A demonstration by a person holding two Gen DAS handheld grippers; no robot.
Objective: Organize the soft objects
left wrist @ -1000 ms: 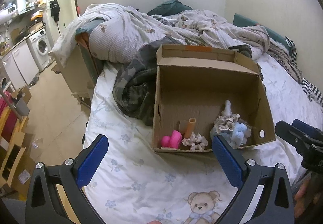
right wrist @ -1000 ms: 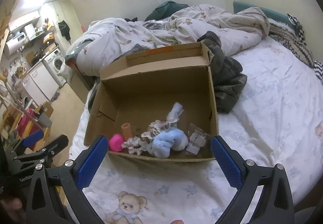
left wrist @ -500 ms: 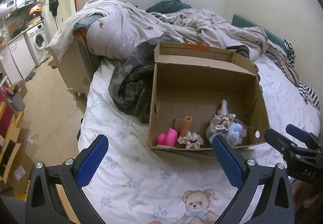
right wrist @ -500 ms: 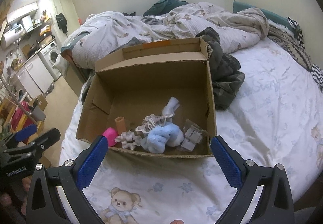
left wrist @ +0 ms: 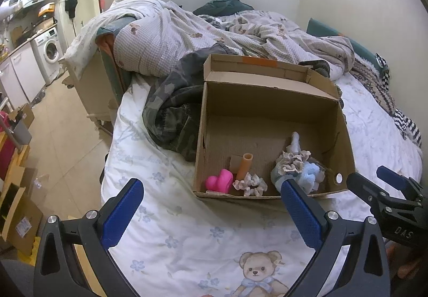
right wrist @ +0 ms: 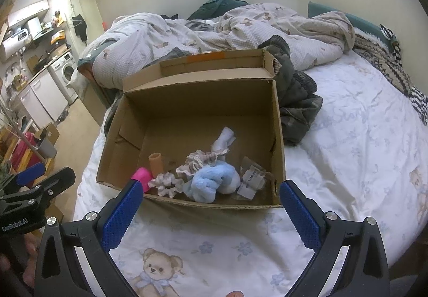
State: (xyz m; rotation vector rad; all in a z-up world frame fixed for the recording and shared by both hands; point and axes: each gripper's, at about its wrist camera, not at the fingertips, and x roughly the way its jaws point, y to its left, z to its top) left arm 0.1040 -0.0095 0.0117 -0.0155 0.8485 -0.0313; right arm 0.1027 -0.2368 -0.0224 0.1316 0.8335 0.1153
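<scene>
**Hovering Over the Box of Soft Things**

Hanging above the bedsheet [right wrist: 334,152], the left gripper [left wrist: 211,206] and the right gripper [right wrist: 211,206] both point at the cardboard box [right wrist: 278,136], jaws spread wide and holding nothing. Inside the box, along its near wall, lie a pink toy [left wrist: 219,180], a peach tube [left wrist: 246,166], a frilly scrunchie [right wrist: 167,184] and a blue fluffy cloth [right wrist: 211,183]. Beyond the box sits a rumpled quilt [right wrist: 187,32].

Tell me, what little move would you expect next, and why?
Probably the right claw dips forward into the cardboard box toward the light blue fluffy cloth: both claws are open and empty, and that cloth lies nearest, just past its tips.
</scene>
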